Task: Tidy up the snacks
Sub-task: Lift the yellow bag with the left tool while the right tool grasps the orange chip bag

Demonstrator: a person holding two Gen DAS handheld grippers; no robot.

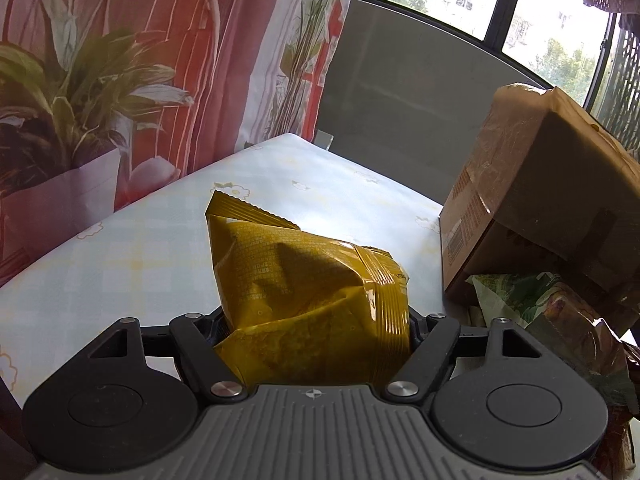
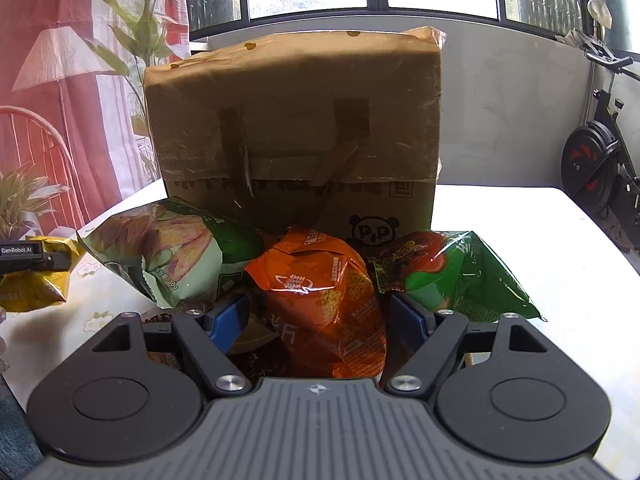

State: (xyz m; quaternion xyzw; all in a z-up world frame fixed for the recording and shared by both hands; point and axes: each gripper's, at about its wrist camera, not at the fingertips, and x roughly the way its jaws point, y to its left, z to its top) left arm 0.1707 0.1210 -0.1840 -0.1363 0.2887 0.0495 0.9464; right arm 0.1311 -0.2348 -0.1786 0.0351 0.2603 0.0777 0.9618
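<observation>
On the left, the left gripper [image 1: 312, 328] has a crinkled mustard-yellow foil snack bag [image 1: 304, 280] filling the gap between its black fingers, both sides of the bag pressed against them, so it looks clamped at a fairly wide setting. The bag lies over a pale blue checked tablecloth with small flower prints [image 1: 120, 248]; from these views I cannot tell whether its underside touches the cloth. Far left behind the table hangs a red and white printed curtain [image 1: 180, 60].

Moving right, the brown cardboard box wrapped in clear tape [image 2: 296, 128] stands at the far middle of the table, with a panda face printed low on its front. Against its near side lies a row of packets: a light green snack bag with a chip picture [image 2: 180, 256] on the left, an orange foil snack bag [image 2: 328, 292] in the middle, and a dark green and red snack bag [image 2: 452, 276] on the right.

The right gripper [image 2: 320, 320] stands wide around the orange bag. Its blue-padded fingers [image 2: 226, 318] flank the bag; the right one seems to touch it, the left has a gap, so it is not gripped.

At the far right stands a black exercise bike [image 2: 600, 160].
</observation>
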